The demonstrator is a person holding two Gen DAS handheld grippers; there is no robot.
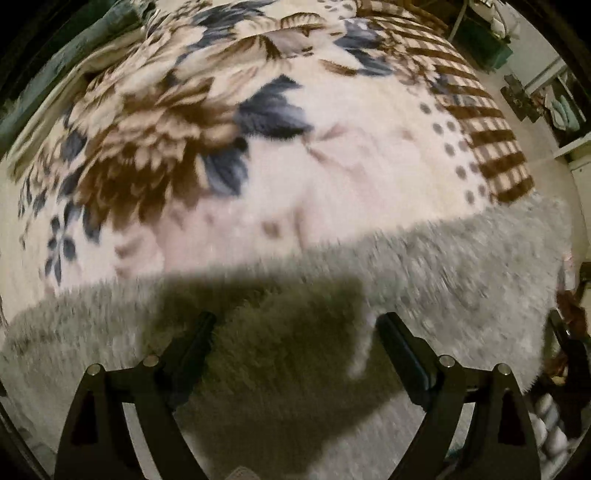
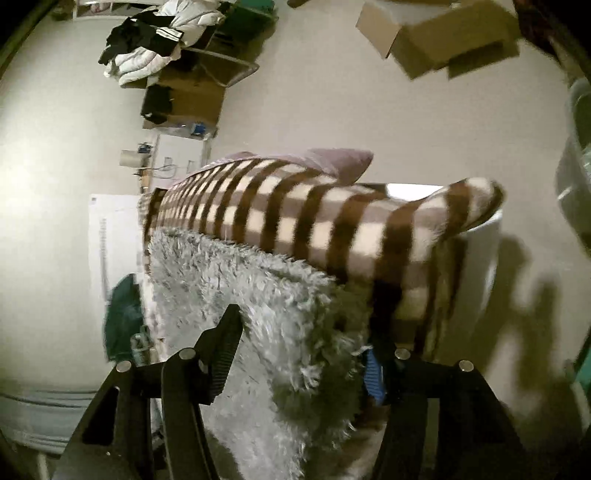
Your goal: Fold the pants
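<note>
A: Item one, left gripper [image 1: 295,325]?
B: Jaws spread wide, nothing between them. It hangs over the grey fluffy pants [image 1: 443,266], its shadow dark on the pile.

A: Item two, the pants, location?
B: Spread along the near side of the bed, on a floral blanket [image 1: 229,122] with a brown check border [image 1: 491,147]. Their far edge runs in a curved line across the blanket; the picture is blurred, so finer folds cannot be told.

A: Item three, right gripper [image 2: 303,332]?
B: Fingers well apart, straddling a corner edge of the pants [image 2: 258,295]. Whether the pads press the fabric, I cannot tell; the right finger is partly hidden behind the pile.

A: Edges on that side?
B: The pants end just beside the check border [image 2: 332,221], which drapes over the bed's edge.

A: Open room?
B: Pale floor [image 2: 406,122] beyond the bed; cardboard boxes [image 2: 436,33] and a clothes heap [image 2: 147,48] lie well apart from it.
</note>
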